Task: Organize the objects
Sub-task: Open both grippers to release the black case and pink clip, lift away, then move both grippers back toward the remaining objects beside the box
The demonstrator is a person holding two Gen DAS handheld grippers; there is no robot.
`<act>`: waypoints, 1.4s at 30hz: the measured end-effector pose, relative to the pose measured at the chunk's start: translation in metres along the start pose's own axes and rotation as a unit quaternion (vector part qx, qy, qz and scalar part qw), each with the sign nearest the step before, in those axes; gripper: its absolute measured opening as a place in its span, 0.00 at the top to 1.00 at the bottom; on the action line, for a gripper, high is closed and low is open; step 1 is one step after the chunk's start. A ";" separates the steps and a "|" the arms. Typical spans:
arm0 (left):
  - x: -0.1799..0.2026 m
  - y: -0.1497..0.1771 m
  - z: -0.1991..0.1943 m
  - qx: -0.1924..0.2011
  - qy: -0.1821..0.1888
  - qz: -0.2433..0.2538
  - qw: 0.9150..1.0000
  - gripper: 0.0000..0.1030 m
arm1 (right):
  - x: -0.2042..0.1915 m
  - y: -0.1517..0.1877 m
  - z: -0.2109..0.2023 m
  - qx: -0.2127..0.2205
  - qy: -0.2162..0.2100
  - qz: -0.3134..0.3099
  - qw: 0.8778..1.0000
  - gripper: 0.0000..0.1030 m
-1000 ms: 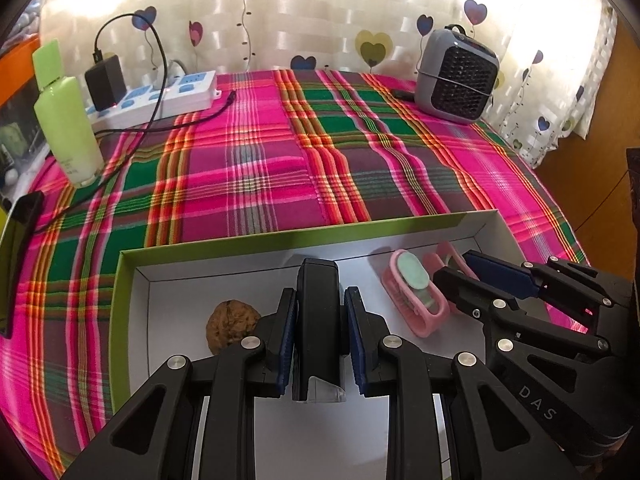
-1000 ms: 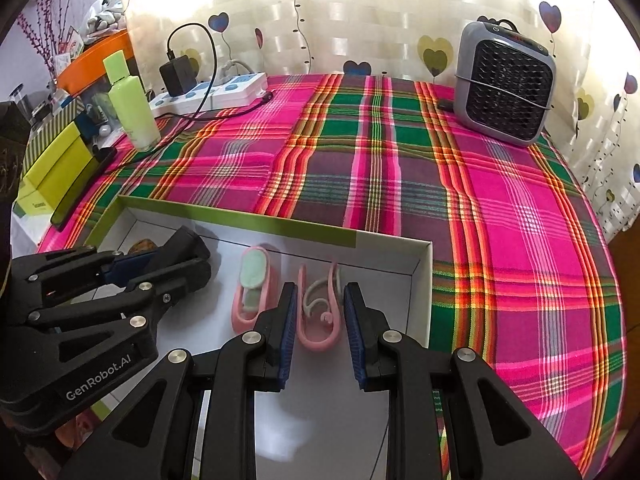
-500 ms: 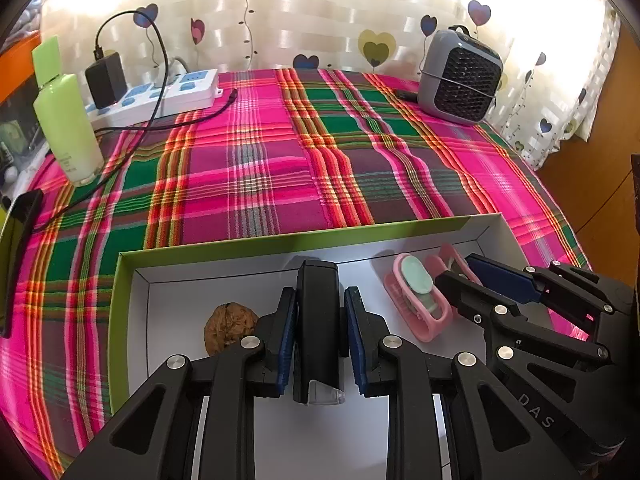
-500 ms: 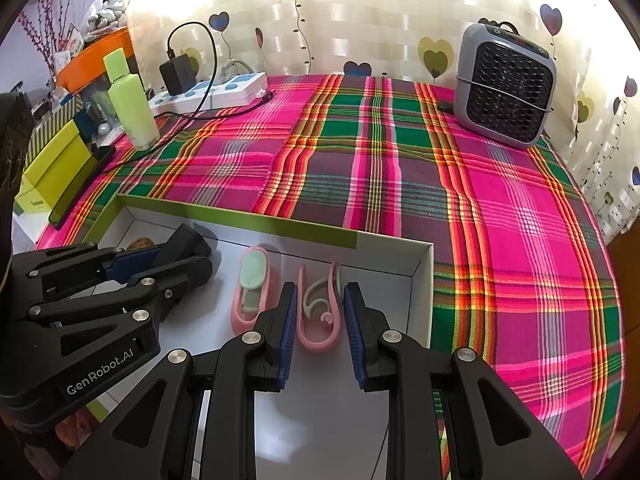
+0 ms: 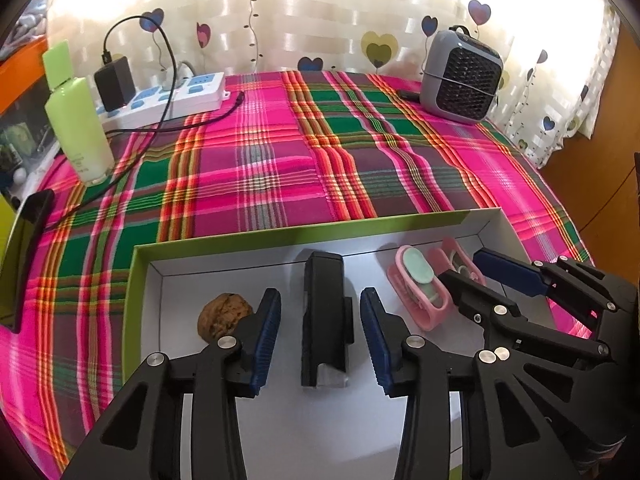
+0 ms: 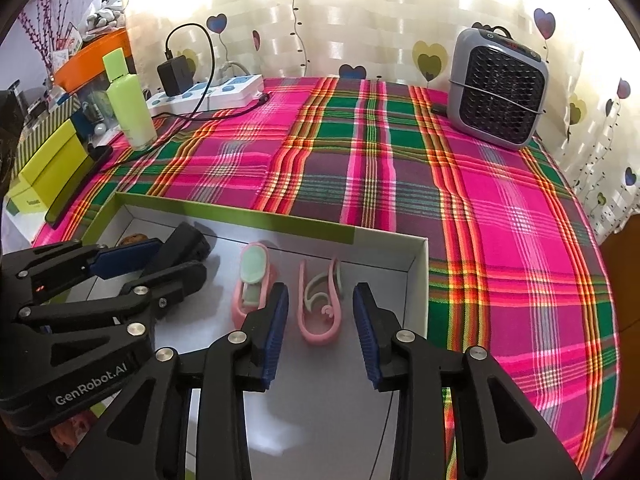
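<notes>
1. One box (image 5: 136, 280) is seen at the bench's near edge, light card, best taken by its rim.
2. One black device (image 5: 322, 312), stiff, lies released between the just-opened left tongs (image 5: 320, 316).
3. Two pink clips (image 6: 320, 304) (springy, light): one between the just-opened right tongs (image 6: 320, 308).
4. One walnut (image 5: 224, 316).

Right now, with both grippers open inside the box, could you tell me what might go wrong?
The black device lies between the left gripper pads, so lifting carelessly might snag it. The right gripper straddles the pink clip; likewise. The grippers sit close together and could collide.
</notes>
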State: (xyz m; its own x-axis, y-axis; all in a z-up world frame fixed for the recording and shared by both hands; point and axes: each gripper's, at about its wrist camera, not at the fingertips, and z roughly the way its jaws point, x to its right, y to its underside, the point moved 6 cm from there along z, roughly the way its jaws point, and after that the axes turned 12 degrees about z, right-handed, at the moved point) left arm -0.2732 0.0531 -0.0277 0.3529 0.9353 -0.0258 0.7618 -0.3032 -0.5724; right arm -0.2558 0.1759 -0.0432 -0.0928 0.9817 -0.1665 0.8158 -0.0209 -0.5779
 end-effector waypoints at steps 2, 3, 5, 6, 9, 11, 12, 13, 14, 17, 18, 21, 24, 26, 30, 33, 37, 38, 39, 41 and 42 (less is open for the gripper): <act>-0.001 0.000 -0.004 0.004 -0.002 0.000 1.000 0.61 | 0.000 0.001 -0.003 0.003 0.002 0.001 1.000 0.61; -0.001 0.001 -0.007 0.007 -0.004 -0.002 1.000 0.61 | 0.000 0.002 -0.005 0.005 0.001 0.002 1.000 0.57; -0.002 0.002 -0.012 0.013 -0.003 -0.004 1.000 0.61 | 0.001 0.003 -0.009 0.009 0.000 0.006 1.000 0.56; -0.002 0.003 -0.015 0.015 -0.006 -0.005 1.000 0.61 | 0.001 0.004 -0.012 0.010 0.000 0.009 1.000 0.56; -0.002 0.007 -0.025 0.022 -0.007 -0.006 1.000 0.61 | 0.002 0.006 -0.018 0.015 0.000 0.016 1.000 0.56; -0.003 0.010 -0.029 0.024 -0.006 -0.009 1.000 0.61 | 0.001 0.008 -0.023 0.018 -0.001 0.019 1.000 0.56; -0.004 0.012 -0.033 0.027 -0.009 -0.011 1.000 0.61 | 0.001 0.009 -0.026 0.020 -0.002 0.021 1.000 0.56; -0.005 0.013 -0.037 0.031 -0.016 -0.010 0.999 0.61 | 0.000 0.010 -0.028 0.021 -0.003 0.022 1.000 0.56; -0.004 0.014 -0.040 0.035 -0.019 -0.008 0.999 0.61 | 0.000 0.011 -0.030 0.023 -0.003 0.024 0.999 0.56; -0.002 0.020 -0.051 0.042 -0.022 -0.005 0.999 0.61 | -0.002 0.016 -0.037 0.027 -0.004 0.028 0.999 0.56; -0.001 0.023 -0.056 0.046 -0.026 -0.002 0.999 0.61 | -0.003 0.018 -0.040 0.028 -0.005 0.028 0.999 0.56; 0.001 0.030 -0.068 0.052 -0.022 -0.006 0.998 0.61 | -0.007 0.024 -0.049 0.034 -0.005 0.025 0.999 0.56; 0.001 0.037 -0.078 0.057 -0.029 -0.009 0.998 0.61 | -0.010 0.030 -0.058 0.039 -0.006 0.025 0.999 0.56; 0.002 0.041 -0.085 0.061 -0.029 -0.013 0.998 0.61 | -0.011 0.034 -0.065 0.044 -0.007 0.025 0.999 0.56; 0.003 0.050 -0.099 0.069 -0.032 -0.013 0.997 0.61 | -0.013 0.042 -0.076 0.052 -0.010 0.030 0.998 0.56; 0.004 0.058 -0.107 0.073 -0.036 -0.014 0.997 0.61 | -0.013 0.051 -0.084 0.054 -0.015 0.038 0.998 0.56; 0.006 0.067 -0.115 0.077 -0.050 -0.006 0.996 0.61 | -0.016 0.061 -0.092 0.059 -0.014 0.035 0.998 0.56; 0.006 0.069 -0.117 0.077 -0.050 -0.006 0.996 0.61 | -0.017 0.063 -0.094 0.060 -0.012 0.034 0.998 0.56; 0.007 0.072 -0.118 0.075 -0.044 -0.007 0.996 0.61 | -0.018 0.066 -0.096 0.060 -0.012 0.032 0.998 0.56; 0.007 0.076 -0.120 0.075 -0.044 -0.008 0.996 0.61 | -0.020 0.072 -0.099 0.062 -0.014 0.029 0.998 0.56; 0.007 0.079 -0.122 0.075 -0.047 -0.009 0.996 0.61 | -0.021 0.074 -0.100 0.062 -0.013 0.027 0.998 0.56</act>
State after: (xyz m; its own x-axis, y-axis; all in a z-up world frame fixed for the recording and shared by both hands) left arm -0.1444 0.0131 0.0266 0.2819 0.9555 -0.0871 0.6760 -0.2622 -0.6886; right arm -0.1363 0.1723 -0.0021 -0.0671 0.9735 -0.2187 0.7426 -0.0977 -0.6626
